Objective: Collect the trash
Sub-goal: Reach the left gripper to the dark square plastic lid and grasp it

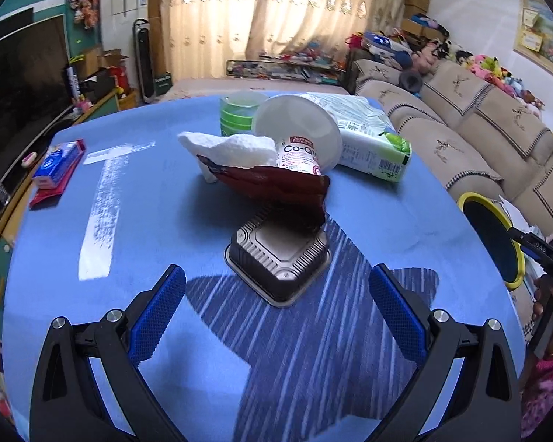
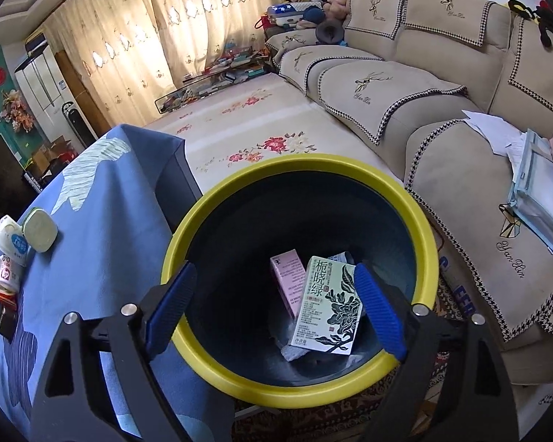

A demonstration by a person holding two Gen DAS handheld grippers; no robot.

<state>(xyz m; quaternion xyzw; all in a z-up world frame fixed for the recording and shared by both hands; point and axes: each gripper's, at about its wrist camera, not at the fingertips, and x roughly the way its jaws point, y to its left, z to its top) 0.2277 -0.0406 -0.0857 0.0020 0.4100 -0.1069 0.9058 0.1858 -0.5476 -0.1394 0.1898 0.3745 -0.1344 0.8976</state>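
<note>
Blue ribbed pads are standing wide apart on both tools, nothing between them. The left gripper [image 1: 276, 309] is hovering low over the blue tablecloth [image 1: 158, 199], aiming at an upturned foil tray [image 1: 280, 254] just ahead of its fingertips. Beyond the tray, trash is piling together: a dark red wrapper [image 1: 276, 184], a white tissue [image 1: 232, 147] lying on it, a labelled bottle [image 1: 298, 156] and a tipped white cup [image 1: 306, 125], all touching or overlapping; which one is bearing which is hard to tell. The right gripper [image 2: 274, 309] is hanging over the yellow-rimmed bin [image 2: 424, 228] beside the table, looking down into it. Inside the bin, a pale green box [image 2: 328, 309] with dark leaf print is leaning against a pink box [image 2: 287, 280]; something white is peeking out behind them, mostly hidden. Crumpled scraps under the boxes are too dark to identify.
</note>
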